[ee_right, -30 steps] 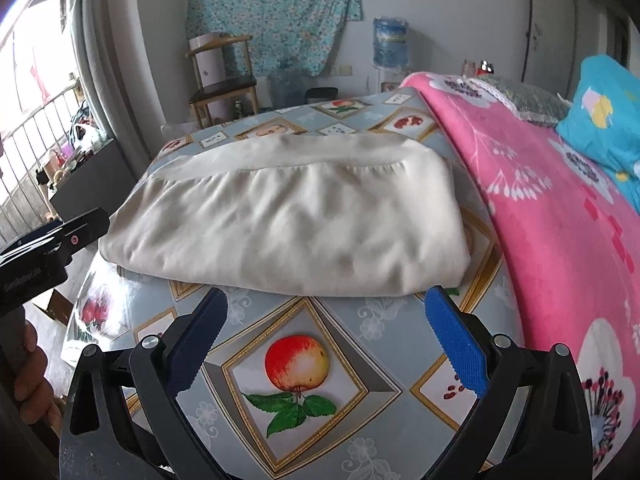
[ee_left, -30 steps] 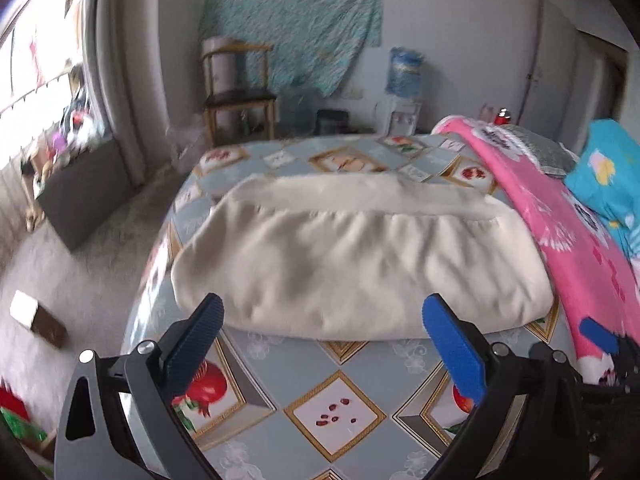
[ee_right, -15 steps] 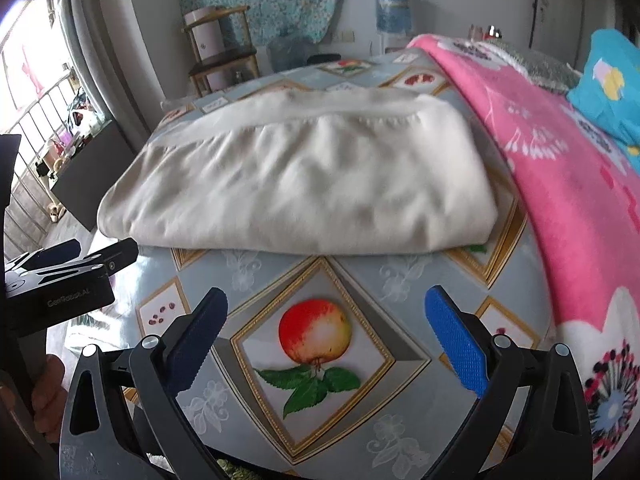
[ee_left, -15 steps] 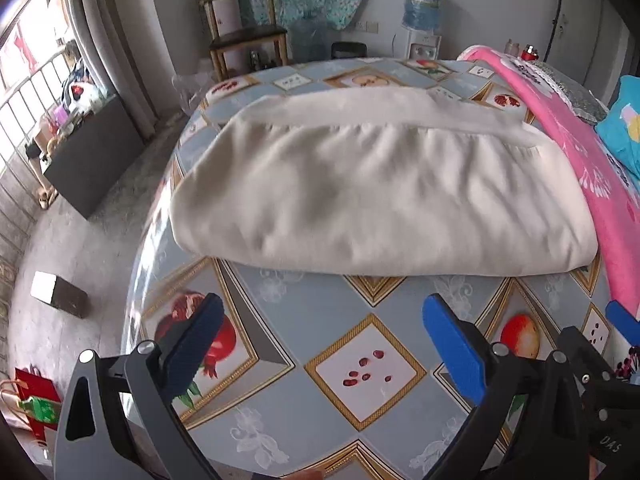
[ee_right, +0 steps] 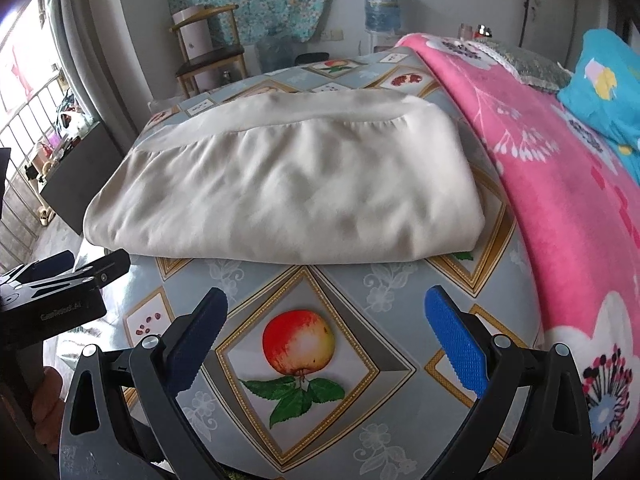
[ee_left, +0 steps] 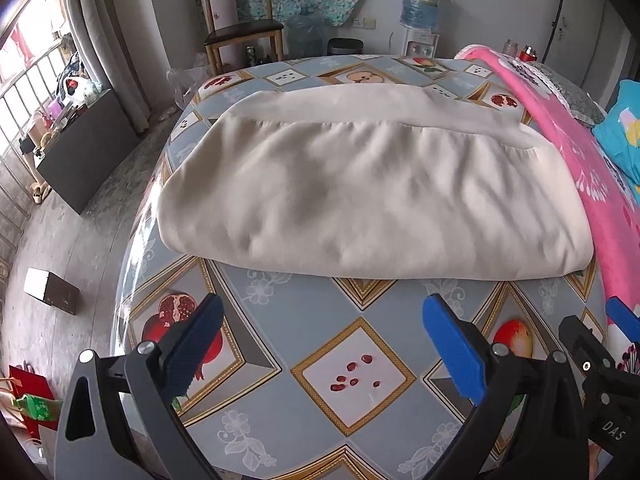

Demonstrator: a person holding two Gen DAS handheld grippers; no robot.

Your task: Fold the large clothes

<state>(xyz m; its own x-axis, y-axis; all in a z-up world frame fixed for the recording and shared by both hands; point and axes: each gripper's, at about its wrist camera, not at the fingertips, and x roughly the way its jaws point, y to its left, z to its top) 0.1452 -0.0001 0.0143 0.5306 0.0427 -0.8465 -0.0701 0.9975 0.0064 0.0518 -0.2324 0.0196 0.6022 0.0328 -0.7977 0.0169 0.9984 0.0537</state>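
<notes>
A cream garment (ee_left: pixel 372 196) lies folded on the bed (ee_left: pixel 352 376). Both grippers, left gripper (ee_left: pixel 320 344) and right gripper (ee_right: pixel 326 334), hover empty, jaws spread wide. Best grip the two near corners together.

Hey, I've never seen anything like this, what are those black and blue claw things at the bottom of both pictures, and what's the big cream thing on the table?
Those claws are tools a person carries, one per hand, each with a small camera looking forward along its two blue fingers. One picture comes from the left hand-held gripper, the other from the right hand-held gripper. Both are open and hold nothing. The cream thing is a folded garment, a thick, wide bundle lying on a table covered with a fruit-patterned cloth. A pink blanket lies along the table's right side. In the right picture, the black tool at the left edge is the other gripper.
</notes>
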